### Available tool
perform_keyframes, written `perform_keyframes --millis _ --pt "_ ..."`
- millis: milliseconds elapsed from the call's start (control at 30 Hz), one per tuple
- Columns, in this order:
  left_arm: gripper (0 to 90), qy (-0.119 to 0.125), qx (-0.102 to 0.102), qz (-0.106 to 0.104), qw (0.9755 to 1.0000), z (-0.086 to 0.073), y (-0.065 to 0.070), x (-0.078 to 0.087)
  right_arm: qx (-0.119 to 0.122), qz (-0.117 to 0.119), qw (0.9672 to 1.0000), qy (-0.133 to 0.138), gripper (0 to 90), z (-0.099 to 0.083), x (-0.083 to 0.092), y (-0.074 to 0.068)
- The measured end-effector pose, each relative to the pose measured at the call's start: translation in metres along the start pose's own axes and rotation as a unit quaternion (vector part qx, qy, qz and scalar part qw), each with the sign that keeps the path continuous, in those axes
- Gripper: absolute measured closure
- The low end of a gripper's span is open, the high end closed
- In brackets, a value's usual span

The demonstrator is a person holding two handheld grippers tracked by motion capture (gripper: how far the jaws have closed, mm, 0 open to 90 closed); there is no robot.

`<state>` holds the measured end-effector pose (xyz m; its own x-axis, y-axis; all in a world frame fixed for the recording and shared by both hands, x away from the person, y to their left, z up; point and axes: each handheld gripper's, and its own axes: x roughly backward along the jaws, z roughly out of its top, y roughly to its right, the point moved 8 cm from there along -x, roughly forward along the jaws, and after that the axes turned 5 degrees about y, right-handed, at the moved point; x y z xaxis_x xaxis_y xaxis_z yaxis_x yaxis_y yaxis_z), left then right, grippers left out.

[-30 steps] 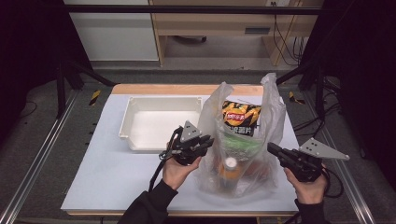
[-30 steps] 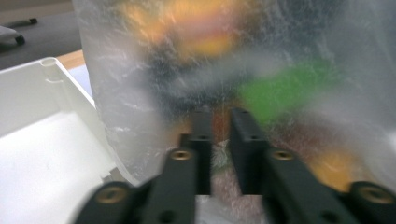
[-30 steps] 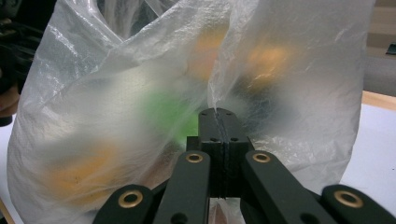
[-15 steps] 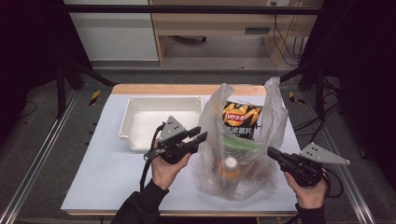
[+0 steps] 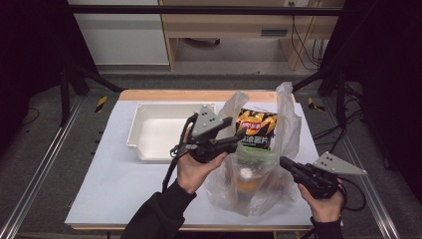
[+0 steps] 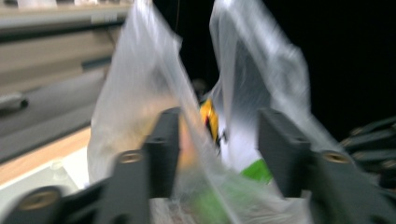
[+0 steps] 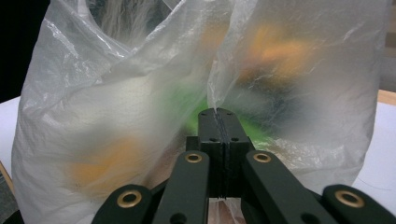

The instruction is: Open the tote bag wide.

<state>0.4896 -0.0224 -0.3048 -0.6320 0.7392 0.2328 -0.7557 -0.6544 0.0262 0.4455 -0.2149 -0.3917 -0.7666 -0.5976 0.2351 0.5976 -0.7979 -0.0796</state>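
On the white surface (image 5: 114,184), far left: one white tray (image 5: 164,130), shallow and rectangular. Next, left gripper (image 5: 230,141), held up in a hand at the bag's left side; jaws have just been opening and stand half apart, with a loose fold of the plastic between them, not pinched. Centre: one clear plastic bag (image 5: 259,184), upright on the surface, mouth open. Inside, one dark chip packet (image 5: 255,128) with yellow printing, lettering too small to read; below it something orange and green, blurred. Right: right gripper (image 5: 284,163), low at the bag's right side, jaws fully together on a pinch of the bag's film.
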Motion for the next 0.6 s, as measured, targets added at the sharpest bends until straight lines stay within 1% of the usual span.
perform_keyframes --millis 33,67,100,133,167,200,267,333,367,400,467,500,533,600 --pt "68.8 -0.027 0.007 -0.001 0.9996 -0.01 -0.002 -0.004 0.002 0.0 1.0 0.003 90.0 0.0 0.003 -0.001" --pt "74.0 -0.027 0.007 -0.001 0.9996 -0.01 -0.002 -0.004 0.002 0.0 1.0 0.003 90.0 0.0 0.003 -0.001" --pt "74.0 -0.04 0.013 -0.005 0.9991 -0.018 -0.003 -0.004 0.002 0.0 1.0 0.003 90.0 -0.001 0.004 -0.001" --pt "79.1 -0.048 0.02 -0.012 0.9986 -0.024 -0.004 -0.003 -0.002 0.001 1.0 0.003 90.0 -0.002 0.007 -0.002" --pt "86.6 -0.055 0.033 -0.029 0.9975 -0.034 -0.005 0.001 -0.003 0.004 1.0 0.002 90.0 -0.005 0.011 -0.004" --pt "89.1 -0.055 0.033 -0.029 0.9975 -0.034 -0.005 0.001 -0.003 0.004 1.0 0.002 90.0 -0.005 0.011 -0.004" --pt "90.0 -0.056 0.042 -0.045 0.9965 -0.043 -0.004 0.009 -0.004 0.007 1.0 -0.001 90.0 -0.009 0.016 -0.008" --pt "90.0 -0.055 0.044 -0.057 0.9959 -0.052 -0.001 0.019 -0.003 0.009 1.0 -0.003 90.0 -0.011 0.019 -0.01" --pt "90.0 -0.051 0.041 -0.061 0.996 -0.06 0.003 0.031 0.001 0.012 0.9999 -0.007 89.9 -0.015 0.023 -0.013" --pt "90.0 -0.051 0.041 -0.061 0.996 -0.06 0.003 0.031 0.001 0.012 0.9999 -0.007 89.9 -0.015 0.023 -0.013" --pt "90.0 -0.048 0.037 -0.062 0.9962 -0.068 0.006 0.04 -0.001 0.016 0.9998 -0.011 89.7 -0.02 0.026 -0.016" --pt "90.0 -0.047 0.037 -0.064 0.9961 -0.077 0.01 0.047 -0.001 0.018 0.9997 -0.018 89.7 -0.027 0.026 -0.018" --pt "90.0 -0.047 0.037 -0.064 0.9961 -0.077 0.01 0.047 -0.001 0.018 0.9997 -0.018 89.7 -0.027 0.026 -0.018" --pt "90.0 -0.047 0.038 -0.069 0.9958 -0.086 0.013 0.052 -0.007 0.02 0.9994 -0.028 89.8 -0.036 0.025 -0.02"
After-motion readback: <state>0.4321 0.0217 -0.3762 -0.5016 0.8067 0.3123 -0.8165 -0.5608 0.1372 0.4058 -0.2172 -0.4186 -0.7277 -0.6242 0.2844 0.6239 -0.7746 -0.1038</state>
